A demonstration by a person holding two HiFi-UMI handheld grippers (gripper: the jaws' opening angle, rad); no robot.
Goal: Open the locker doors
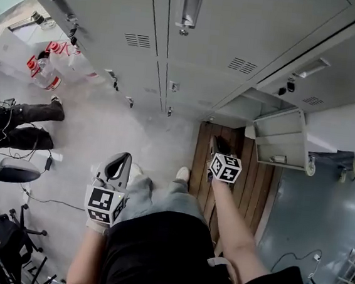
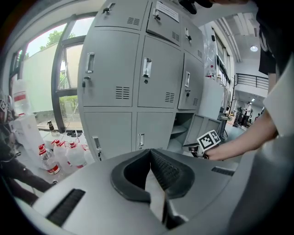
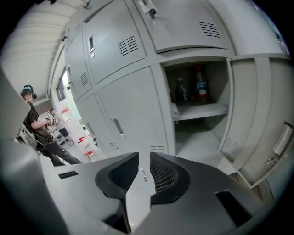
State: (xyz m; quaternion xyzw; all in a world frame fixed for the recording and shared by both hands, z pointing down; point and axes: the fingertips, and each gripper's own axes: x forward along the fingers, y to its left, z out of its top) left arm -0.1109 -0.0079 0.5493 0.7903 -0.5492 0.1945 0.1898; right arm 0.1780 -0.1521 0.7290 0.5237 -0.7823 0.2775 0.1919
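A bank of grey lockers (image 1: 176, 37) stands in front of me. One lower compartment (image 3: 197, 114) is open; it holds a shelf with bottles (image 3: 198, 85), and its door (image 1: 282, 140) swings out to the right. The lower door beside it (image 3: 133, 114) is closed and has a vertical handle (image 3: 117, 126). My right gripper (image 3: 144, 155) points at this closed door from a short way off, with a narrow gap between its jaws and nothing in it. My left gripper (image 2: 149, 150) hangs back by my hip (image 1: 123, 158), jaw tips touching, empty. The other doors (image 2: 151, 73) are closed.
Plastic water bottles (image 1: 46, 68) stand on the floor at the left by the window. A person (image 1: 15, 121) sits there, legs stretched toward the lockers. A chair base (image 1: 11, 168) and cables lie nearby. Wooden boards (image 1: 224, 175) cover the floor under the open door.
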